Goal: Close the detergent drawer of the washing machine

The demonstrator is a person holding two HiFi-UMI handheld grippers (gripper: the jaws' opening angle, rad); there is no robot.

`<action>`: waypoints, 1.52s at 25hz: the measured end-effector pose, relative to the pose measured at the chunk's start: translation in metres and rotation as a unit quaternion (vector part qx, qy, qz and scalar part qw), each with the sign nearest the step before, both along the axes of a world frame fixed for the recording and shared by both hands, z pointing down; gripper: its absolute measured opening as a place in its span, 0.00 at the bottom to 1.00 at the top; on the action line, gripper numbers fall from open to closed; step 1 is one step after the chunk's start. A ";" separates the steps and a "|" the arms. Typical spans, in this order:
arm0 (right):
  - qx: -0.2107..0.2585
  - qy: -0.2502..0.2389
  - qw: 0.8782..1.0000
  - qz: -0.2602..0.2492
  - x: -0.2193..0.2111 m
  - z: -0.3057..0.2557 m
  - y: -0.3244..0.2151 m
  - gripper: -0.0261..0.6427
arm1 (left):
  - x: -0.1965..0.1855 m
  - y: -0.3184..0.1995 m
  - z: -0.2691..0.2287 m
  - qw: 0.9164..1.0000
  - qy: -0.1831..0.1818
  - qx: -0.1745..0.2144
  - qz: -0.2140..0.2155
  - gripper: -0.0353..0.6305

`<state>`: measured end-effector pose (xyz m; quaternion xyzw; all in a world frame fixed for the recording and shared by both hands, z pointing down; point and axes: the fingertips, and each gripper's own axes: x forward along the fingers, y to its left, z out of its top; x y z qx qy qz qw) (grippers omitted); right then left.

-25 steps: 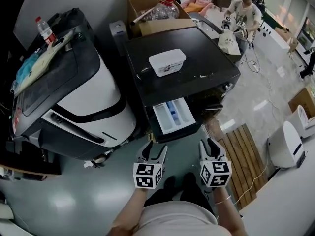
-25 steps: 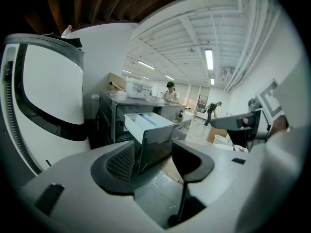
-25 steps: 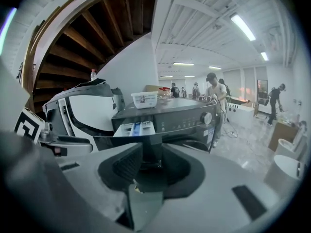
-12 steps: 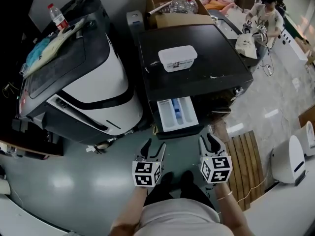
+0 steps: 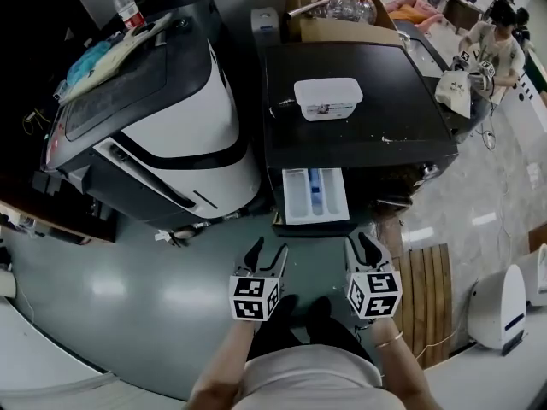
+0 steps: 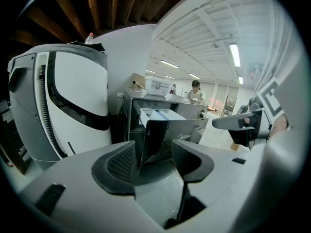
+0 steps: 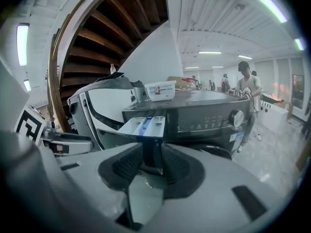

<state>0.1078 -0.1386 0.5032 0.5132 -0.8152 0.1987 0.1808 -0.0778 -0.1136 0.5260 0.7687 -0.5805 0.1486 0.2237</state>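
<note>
- To my left I see a big white-and-black machine (image 5: 171,118) with cloth and a bag piled on its sloped top.
- Just beside it, on the right, stands the dark washing machine (image 5: 367,135); its flat top faces my head camera.
- A slatted wooden mat (image 5: 423,284) lies on the floor by the washer's front right corner.
- An open cardboard box (image 5: 329,26) sits behind the washer.
- The detergent drawer (image 5: 314,196) is pulled out of the washer's front at its upper left, with a blue compartment in the middle of its white tray.
- A white plastic tub (image 5: 327,98) rests on the washer's top, near the middle.
- My left gripper (image 5: 267,254) hovers in front of the drawer, clear of it; its jaws are released, with nothing between them.
- My right gripper (image 5: 360,248) is level with the left, off the drawer's right corner and not touching it; its jaws are spread and empty.
- A small water bottle (image 5: 126,5) stands at the back of the left machine.
</note>
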 end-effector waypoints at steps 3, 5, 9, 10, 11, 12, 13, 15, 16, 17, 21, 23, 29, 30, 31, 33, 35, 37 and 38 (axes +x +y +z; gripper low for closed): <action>-0.006 -0.001 1.000 -0.013 0.002 0.006 -0.001 0.20 | 0.002 0.002 0.004 1.000 0.000 -0.005 -0.014 0.38; -0.012 -0.001 1.000 -0.021 0.005 0.010 -0.002 0.20 | 0.005 0.003 0.006 1.000 -0.002 -0.009 -0.022 0.38; -0.019 0.000 0.999 -0.035 0.010 0.017 -0.003 0.20 | 0.010 0.004 0.010 0.999 -0.004 -0.012 -0.030 0.38; -0.021 0.000 0.999 -0.038 0.010 0.019 -0.003 0.20 | 0.011 0.004 0.011 0.999 -0.004 -0.013 -0.031 0.38; -0.023 0.000 0.999 -0.041 0.010 0.021 -0.003 0.20 | 0.012 0.004 0.013 0.999 -0.005 -0.015 -0.033 0.38; -0.025 0.001 0.999 -0.045 0.011 0.023 -0.003 0.20 | 0.013 0.004 0.014 0.999 -0.005 -0.017 -0.034 0.38; -0.026 0.001 0.999 -0.047 0.011 0.025 -0.003 0.20 | 0.013 0.004 0.016 0.999 -0.005 -0.018 -0.037 0.38; -0.029 0.002 0.998 -0.052 0.011 0.029 -0.003 0.20 | 0.014 0.003 0.018 0.999 -0.005 -0.019 -0.042 0.38; -0.030 0.002 0.998 -0.053 0.010 0.031 -0.004 0.20 | 0.014 0.003 0.019 0.999 -0.005 -0.019 -0.044 0.38; -0.031 0.002 0.998 -0.055 0.010 0.033 -0.004 0.20 | 0.014 0.002 0.021 0.999 -0.004 -0.019 -0.046 0.38; -0.038 0.001 0.998 -0.060 0.007 0.041 -0.004 0.20 | 0.013 0.001 0.026 0.999 -0.004 -0.022 -0.048 0.38; -0.038 0.001 0.997 -0.063 0.004 0.043 -0.005 0.20 | 0.012 0.001 0.028 0.999 -0.004 -0.023 -0.049 0.38; -0.034 0.001 0.997 -0.068 -0.002 0.049 -0.010 0.20 | 0.011 -0.004 0.036 0.999 -0.003 -0.021 -0.050 0.37; -0.034 0.002 0.997 -0.067 -0.003 0.050 -0.011 0.20 | 0.011 -0.006 0.037 0.999 -0.003 -0.019 -0.050 0.37; -0.034 0.003 0.997 -0.065 -0.004 0.051 -0.012 0.20 | 0.010 -0.007 0.037 0.999 -0.002 -0.018 -0.050 0.37; -0.034 0.006 0.998 -0.061 -0.004 0.053 -0.014 0.20 | 0.010 -0.012 0.039 0.999 0.001 -0.015 -0.049 0.37; -0.035 0.005 0.998 -0.058 -0.005 0.054 -0.016 0.20 | 0.009 -0.016 0.040 0.999 0.004 -0.013 -0.047 0.36; -0.036 0.003 0.998 -0.056 -0.005 0.055 -0.018 0.20 | 0.010 -0.020 0.040 0.999 0.006 -0.010 -0.043 0.35; -0.037 0.001 0.998 -0.055 -0.005 0.056 -0.019 0.20 | 0.011 -0.022 0.040 0.999 0.005 -0.009 -0.040 0.35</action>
